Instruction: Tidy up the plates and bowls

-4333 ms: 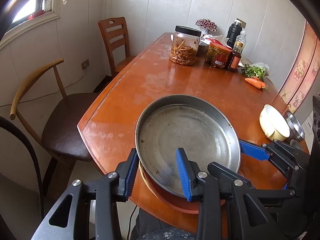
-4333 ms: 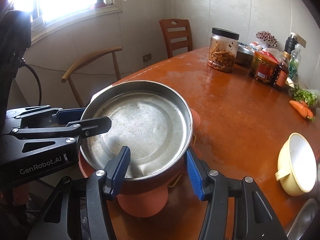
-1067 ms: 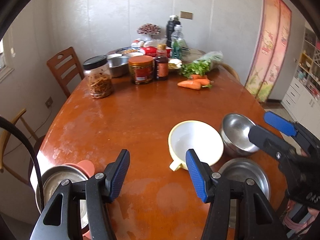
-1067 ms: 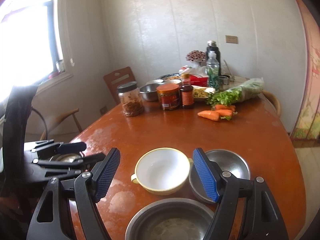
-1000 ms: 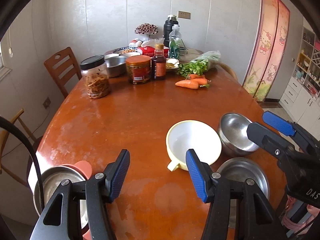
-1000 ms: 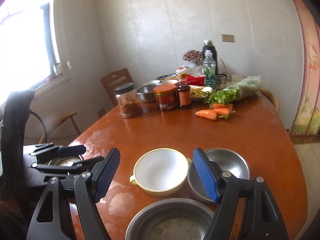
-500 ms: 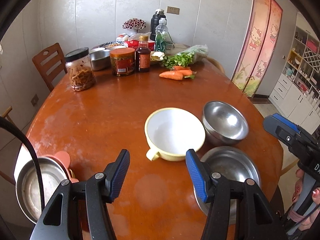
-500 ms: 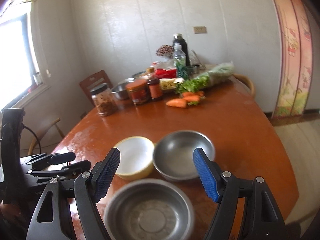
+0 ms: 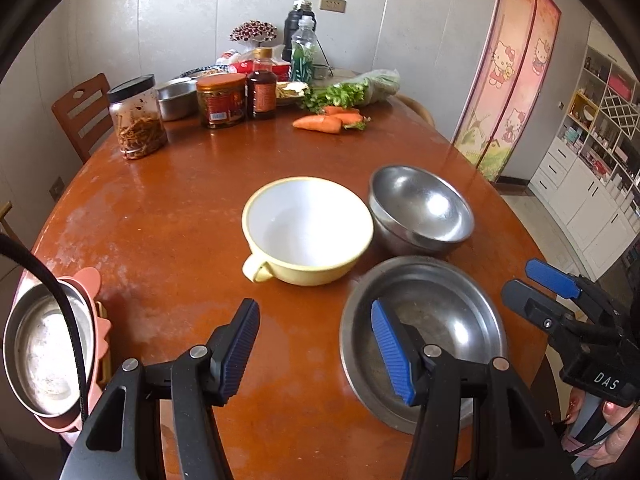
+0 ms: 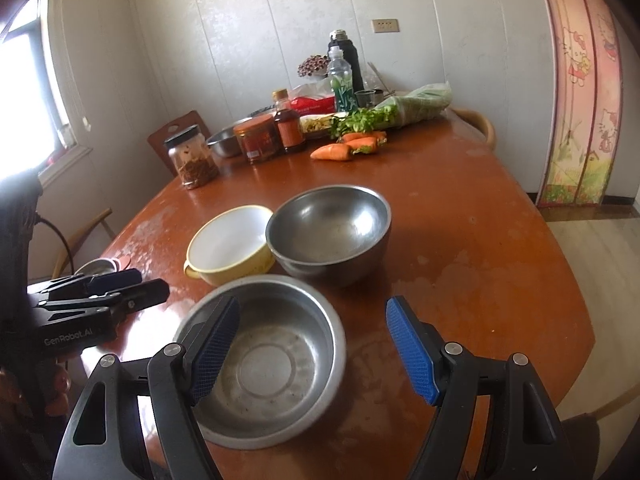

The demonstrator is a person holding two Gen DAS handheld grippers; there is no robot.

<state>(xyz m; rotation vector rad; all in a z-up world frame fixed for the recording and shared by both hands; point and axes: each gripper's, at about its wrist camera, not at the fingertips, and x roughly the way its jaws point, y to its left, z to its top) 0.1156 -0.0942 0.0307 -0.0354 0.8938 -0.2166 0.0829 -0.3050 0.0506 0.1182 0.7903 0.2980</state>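
A yellow bowl with a white inside (image 9: 306,230) (image 10: 230,244) sits mid-table. A deep steel bowl (image 9: 420,210) (image 10: 330,230) stands right of it. A shallow steel bowl (image 9: 434,316) (image 10: 276,354) lies nearest the front edge. A steel plate stacked on a pink plate (image 9: 44,344) sits at the left edge. My left gripper (image 9: 314,348) is open and empty, above the table just left of the shallow bowl. My right gripper (image 10: 312,346) is open and empty, with its left finger over the shallow bowl's rim.
At the far end stand a jar of dried strips (image 9: 138,118), a red-lidded jar (image 9: 221,100), a sauce bottle (image 9: 262,86), carrots (image 9: 320,122) and greens (image 9: 348,90). A wooden chair (image 9: 82,114) stands at the far left. The table's front edge (image 10: 400,432) is close.
Both grippers let go of the steel plate on the pink plate and swung right toward the three bowls. The right gripper moved further right and closer over the shallow steel bowl.
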